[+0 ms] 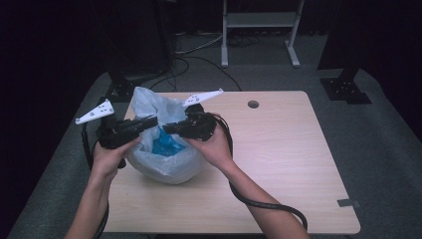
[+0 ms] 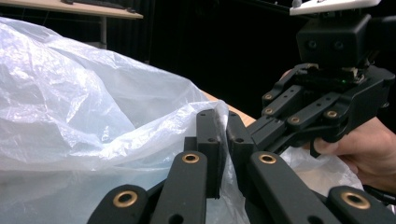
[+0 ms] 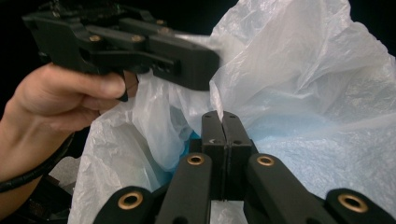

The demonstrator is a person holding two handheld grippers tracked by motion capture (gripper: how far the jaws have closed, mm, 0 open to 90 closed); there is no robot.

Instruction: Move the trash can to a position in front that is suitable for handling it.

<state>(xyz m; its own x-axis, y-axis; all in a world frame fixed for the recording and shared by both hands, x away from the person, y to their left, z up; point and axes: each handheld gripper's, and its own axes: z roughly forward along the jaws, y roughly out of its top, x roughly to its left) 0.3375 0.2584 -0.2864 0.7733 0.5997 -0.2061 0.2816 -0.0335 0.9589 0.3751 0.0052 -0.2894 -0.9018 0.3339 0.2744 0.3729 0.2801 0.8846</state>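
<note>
A translucent white plastic bag (image 1: 169,164) stands on the left half of the wooden table (image 1: 278,149), with something blue (image 1: 166,144) inside it. Over the bag's mouth the two grippers meet tip to tip. My left gripper (image 1: 152,121) comes in from the left, and its jaws (image 2: 223,126) are shut on a fold of the bag's rim (image 2: 140,140). From the right comes my right gripper (image 1: 166,128), shut (image 3: 222,123) on a thin strip of the bag's film (image 3: 217,102). In the right gripper view the left gripper (image 3: 201,70) sits just above, held by a hand (image 3: 60,98).
The table has a round hole (image 1: 253,104) near its far edge and a grey tape strip (image 1: 348,202) at its front right corner. A metal stand (image 1: 259,30) and cables (image 1: 199,50) lie on the floor behind. Black stand bases (image 1: 346,87) flank the table.
</note>
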